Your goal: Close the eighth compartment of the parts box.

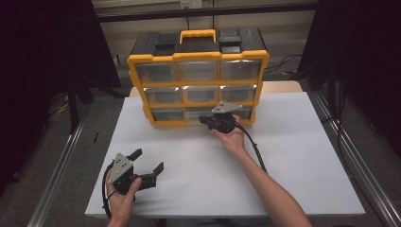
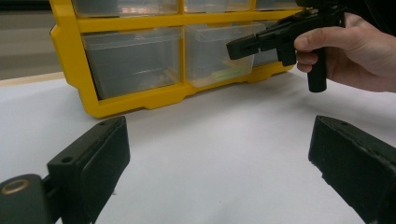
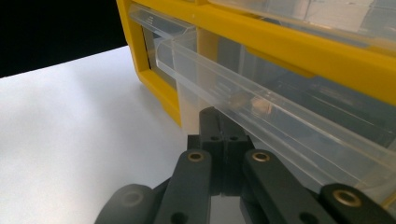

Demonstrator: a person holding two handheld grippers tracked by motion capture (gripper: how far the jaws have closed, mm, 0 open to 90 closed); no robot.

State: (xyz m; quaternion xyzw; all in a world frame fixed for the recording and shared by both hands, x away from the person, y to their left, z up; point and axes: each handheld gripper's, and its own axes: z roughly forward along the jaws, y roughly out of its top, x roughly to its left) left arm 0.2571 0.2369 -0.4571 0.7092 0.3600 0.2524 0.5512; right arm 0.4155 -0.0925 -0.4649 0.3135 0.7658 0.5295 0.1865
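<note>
Near the front left corner of the white tabletop (image 1: 293, 156), the left hand (image 1: 120, 196) holds the left gripper (image 1: 150, 165) low over the surface, jaws spread wide with nothing between them, pointing toward the far right. In the left gripper view those jaws frame bare tabletop, with the organizer beyond.

Farther in, the right forearm reaches from the front edge toward the middle of the tabletop, the right hand (image 1: 233, 137) wrapped around the handle of the right gripper (image 1: 204, 120). Its jaws are closed together at the front lip of the bottom middle drawer (image 3: 261, 112), though whether they pinch that lip I cannot tell. A black cable (image 1: 255, 151) trails back along the forearm.

That drawer is clear plastic and stands pulled out a little from the frame, its front wall ahead of the yellow bars. Small tan pieces (image 3: 261, 106) lie inside it, too blurred to name.

The yellow organizer (image 1: 197, 56) stands at the far edge of the tabletop, three rows of three clear drawers, with a black top and a yellow carry handle (image 1: 198, 35).
</note>
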